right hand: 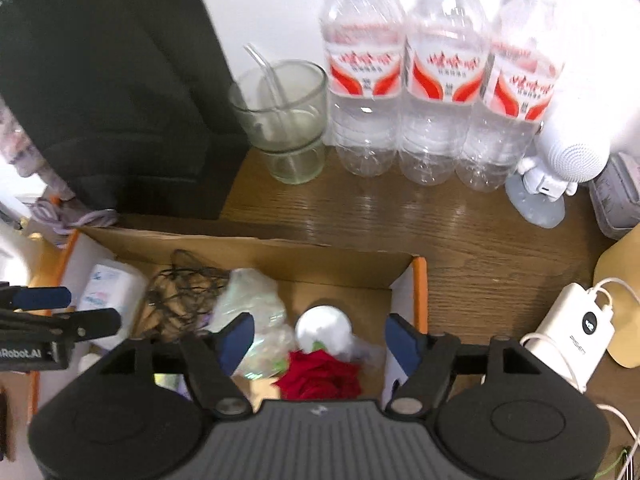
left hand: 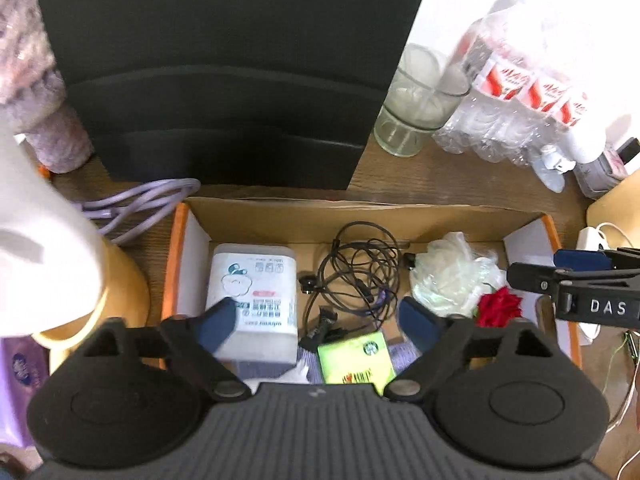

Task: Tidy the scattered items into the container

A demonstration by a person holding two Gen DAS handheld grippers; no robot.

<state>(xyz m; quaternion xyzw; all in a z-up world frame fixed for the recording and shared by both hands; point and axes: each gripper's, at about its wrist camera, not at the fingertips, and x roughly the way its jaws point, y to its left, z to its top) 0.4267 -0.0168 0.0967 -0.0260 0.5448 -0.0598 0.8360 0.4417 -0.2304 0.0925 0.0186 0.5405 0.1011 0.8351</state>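
An open cardboard box with orange edges holds a white tissue pack, tangled black earphones, a clear plastic bag, a red fabric rose and a green packet. My left gripper hangs open and empty above the box. My right gripper is open and empty over the box's right end, above the rose and a white round cap. The plastic bag and earphones lie to the left. Each gripper shows in the other's view.
A black monitor stand stands behind the box. A glass cup, three water bottles and a white astronaut figure line the back. A white power bank with cable lies right. A purple cable lies left.
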